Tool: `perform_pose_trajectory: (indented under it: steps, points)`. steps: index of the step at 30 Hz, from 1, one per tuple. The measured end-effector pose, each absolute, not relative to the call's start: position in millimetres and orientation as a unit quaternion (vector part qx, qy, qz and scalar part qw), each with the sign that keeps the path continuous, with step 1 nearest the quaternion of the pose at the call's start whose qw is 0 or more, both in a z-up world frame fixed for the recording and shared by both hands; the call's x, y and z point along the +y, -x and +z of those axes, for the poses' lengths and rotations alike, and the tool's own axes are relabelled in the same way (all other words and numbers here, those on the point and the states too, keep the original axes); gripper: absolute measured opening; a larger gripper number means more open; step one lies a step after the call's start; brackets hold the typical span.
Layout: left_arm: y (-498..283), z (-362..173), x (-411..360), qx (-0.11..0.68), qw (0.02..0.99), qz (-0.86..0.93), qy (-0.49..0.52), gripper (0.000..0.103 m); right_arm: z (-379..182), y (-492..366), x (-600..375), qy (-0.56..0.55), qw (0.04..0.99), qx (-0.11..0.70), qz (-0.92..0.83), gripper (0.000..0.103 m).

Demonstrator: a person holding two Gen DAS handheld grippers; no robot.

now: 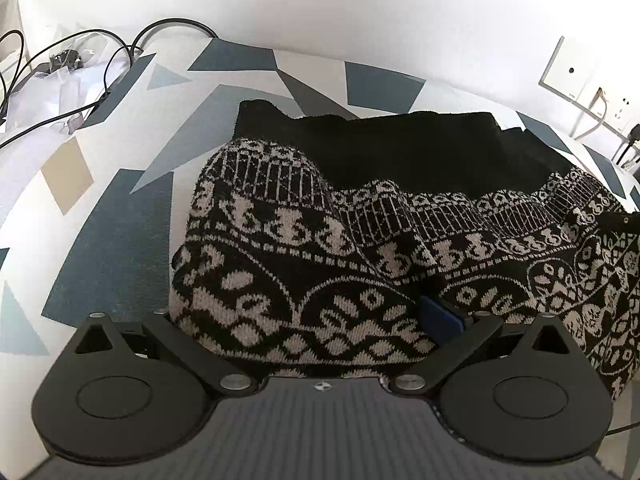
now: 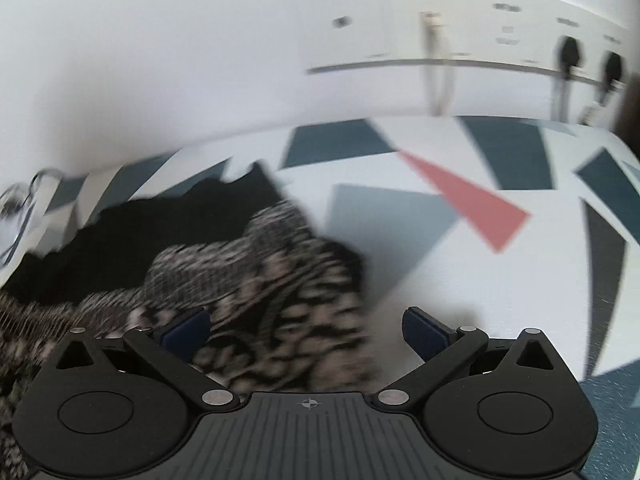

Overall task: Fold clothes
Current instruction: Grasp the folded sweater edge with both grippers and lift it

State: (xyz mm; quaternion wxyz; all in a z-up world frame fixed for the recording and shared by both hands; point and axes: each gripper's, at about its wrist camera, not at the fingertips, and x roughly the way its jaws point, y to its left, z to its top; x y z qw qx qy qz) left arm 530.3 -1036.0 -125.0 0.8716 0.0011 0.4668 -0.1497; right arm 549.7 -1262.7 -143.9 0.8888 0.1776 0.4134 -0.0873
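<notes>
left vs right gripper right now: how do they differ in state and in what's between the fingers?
Left gripper: knit sweater fills the gap and hides one finger, only one blue pad shows. Right gripper: both fingers visible and spread wide, sweater edge lying loosely between them, not pinched. The left view is sharp and the right view is motion-blurred. Both sit over the same black-and-cream sweater on the geometric-print tablecloth.

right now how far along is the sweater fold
Partly done: the patterned sweater is already bunched into a smaller pile on the geometric tablecloth, black part behind. In hand: both grippers, left and right, stand open around its near edge. Left: gripping, final fold, flattening.
</notes>
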Motion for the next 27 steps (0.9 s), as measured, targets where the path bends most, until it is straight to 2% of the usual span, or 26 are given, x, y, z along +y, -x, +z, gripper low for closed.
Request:
perform_pose_trajectory:
  steps: [5, 11, 14, 16, 18, 21, 23, 24, 25, 26, 27]
  points:
    - [-533, -124, -1036, 0.473, 0.868, -0.151, -0.003, 0.103, -153, -559, -1260, -0.141, 0.897, 0.416, -0.055, 0.102]
    - [-534, -124, -1036, 0.474, 0.868, -0.149, 0.000, 0.103, -148, -570, -1219, -0.084, 0.884, 0.458, 0.041, 0.102]
    - [-534, -124, -1036, 0.474, 0.868, -0.146, 0.000, 0.103, -147, -574, -1212, -0.089, 0.880, 0.464, 0.047, 0.102]
    - [-534, -124, -1037, 0.473, 0.869, -0.142, 0.002, 0.103, -146, -577, -1207, -0.086, 0.879, 0.466, 0.057, 0.098]
    - [-535, -124, -1038, 0.474, 0.870, -0.135, 0.005, 0.103, -143, -577, -1202, -0.084, 0.878, 0.467, 0.070, 0.083]
    - [-537, -123, -1039, 0.481, 0.868, -0.125, 0.012, 0.102, -139, -577, -1197, -0.087, 0.875, 0.470, 0.079, 0.069]
    - [-537, -121, -1040, 0.486, 0.865, -0.122, 0.015, 0.098, -137, -577, -1198, -0.092, 0.871, 0.473, 0.092, 0.059]
    - [-535, -119, -1041, 0.485, 0.866, -0.125, 0.016, 0.089, -138, -579, -1200, -0.099, 0.870, 0.473, 0.100, 0.049]
    - [-532, -117, -1041, 0.482, 0.866, -0.132, 0.017, 0.075, -137, -576, -1201, -0.107, 0.869, 0.471, 0.110, 0.043]
    - [-528, -114, -1042, 0.478, 0.868, -0.133, 0.015, 0.069, -137, -574, -1202, -0.119, 0.867, 0.469, 0.124, 0.033]
    - [-525, -110, -1042, 0.475, 0.870, -0.133, 0.012, 0.053, -138, -570, -1202, -0.135, 0.862, 0.468, 0.139, 0.029]
